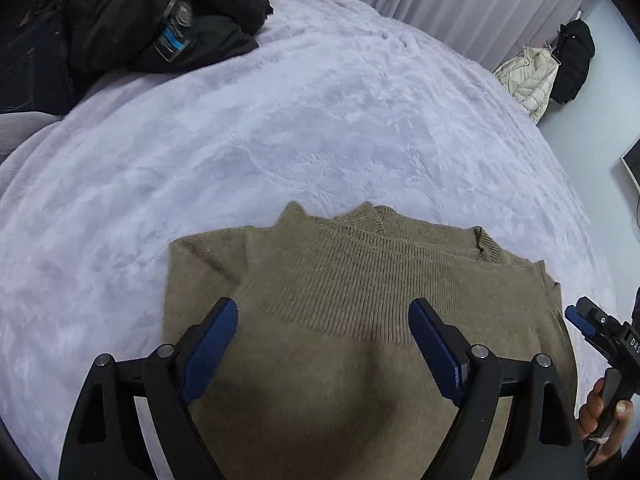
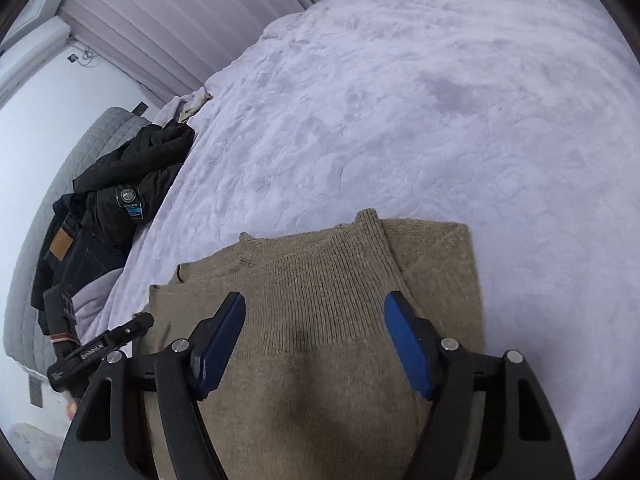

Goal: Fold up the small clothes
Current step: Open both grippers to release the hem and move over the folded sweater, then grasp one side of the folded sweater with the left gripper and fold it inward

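Observation:
A tan knitted sweater (image 1: 360,280) lies folded on the pale lilac bedspread (image 1: 280,120), its ribbed collar toward the far side. My left gripper (image 1: 324,312) hangs over its near half, open, nothing between the blue pads. The same sweater (image 2: 328,280) fills the lower middle of the right wrist view. There my right gripper (image 2: 314,306) stands open above it, its pads clear of the knit. The right gripper (image 1: 588,322) also shows at the right edge of the left wrist view, held by a hand (image 1: 600,412). The left gripper (image 2: 116,336) shows at the sweater's left edge.
A heap of black clothes (image 1: 152,16) and dark jeans (image 2: 76,256) lies at the far left of the bed. Curtains (image 1: 460,8) hang behind it. A cream padded jacket (image 1: 528,76) and a black coat (image 1: 576,60) hang at the far right.

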{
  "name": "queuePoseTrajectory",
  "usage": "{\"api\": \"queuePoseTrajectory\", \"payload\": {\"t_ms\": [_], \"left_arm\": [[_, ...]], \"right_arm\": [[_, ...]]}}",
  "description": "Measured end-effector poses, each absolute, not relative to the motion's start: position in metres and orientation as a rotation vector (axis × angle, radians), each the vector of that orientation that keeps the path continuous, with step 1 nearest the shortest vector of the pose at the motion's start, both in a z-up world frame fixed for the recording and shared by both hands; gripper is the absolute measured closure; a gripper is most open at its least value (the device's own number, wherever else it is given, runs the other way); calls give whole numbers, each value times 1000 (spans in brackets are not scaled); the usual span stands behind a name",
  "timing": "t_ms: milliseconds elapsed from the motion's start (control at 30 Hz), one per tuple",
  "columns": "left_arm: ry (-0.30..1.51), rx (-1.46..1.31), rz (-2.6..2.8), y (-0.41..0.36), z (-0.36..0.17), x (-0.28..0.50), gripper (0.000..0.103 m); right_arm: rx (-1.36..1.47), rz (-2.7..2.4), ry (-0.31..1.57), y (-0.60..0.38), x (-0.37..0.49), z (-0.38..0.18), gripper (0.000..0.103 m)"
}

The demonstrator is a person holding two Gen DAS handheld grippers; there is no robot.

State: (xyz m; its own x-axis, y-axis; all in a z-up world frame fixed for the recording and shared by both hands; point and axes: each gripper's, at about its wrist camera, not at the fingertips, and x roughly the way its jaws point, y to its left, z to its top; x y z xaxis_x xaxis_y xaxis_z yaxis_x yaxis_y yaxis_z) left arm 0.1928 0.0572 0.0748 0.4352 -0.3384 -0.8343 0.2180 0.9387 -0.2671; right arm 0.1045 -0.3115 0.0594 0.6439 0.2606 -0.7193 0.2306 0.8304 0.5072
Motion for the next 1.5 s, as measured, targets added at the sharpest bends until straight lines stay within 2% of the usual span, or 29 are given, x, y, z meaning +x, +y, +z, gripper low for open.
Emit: {"api": "queuePoseTrajectory", "payload": {"t_ms": [67,167,333,467,567,600,667,867,1100,1133,1167,1200,1233,1300,1400,1500], "left_arm": [[1021,-133,-328,84,87,163,15],[1036,-165,-275,127,79,136,15],[1141,-350,-264,169,41,131,15],[1142,-337,-296,150,29,132,15],[1158,-274,-320,132,20,142,15],[1174,-257,-314,128,15,147,12],[1179,-267,-332,122,13,151,1],[1163,-160,-350,102,14,150,1],[1119,-177,-361,101,12,150,2],[1111,-171,-355,101,14,149,8],[1099,-166,-372,98,17,146,40],[1099,-161,-399,94,22,145,64],[1093,-144,-395,91,27,142,71],[1076,-80,-379,82,36,138,77],[1077,-13,-351,71,45,136,78],[1108,-60,-353,73,54,141,78]], "right_arm": [[515,-10,835,-304,71,82,23],[461,-74,797,-308,20,96,21],[524,-117,831,-320,-25,76,21],[552,-118,837,-305,-33,68,21],[378,-109,829,-269,-28,80,21],[321,-113,832,-258,-25,83,21],[197,-108,834,-232,-17,89,21],[8,-105,877,-187,19,80,21],[111,-173,915,-209,20,64,21],[98,-177,909,-206,21,64,21],[78,-175,910,-201,23,64,21],[61,-175,916,-196,27,63,21],[25,-189,937,-191,32,59,21],[-34,-225,989,-184,42,46,21],[-64,-231,980,-183,45,33,17],[-39,-229,978,-186,42,38,17]]}}
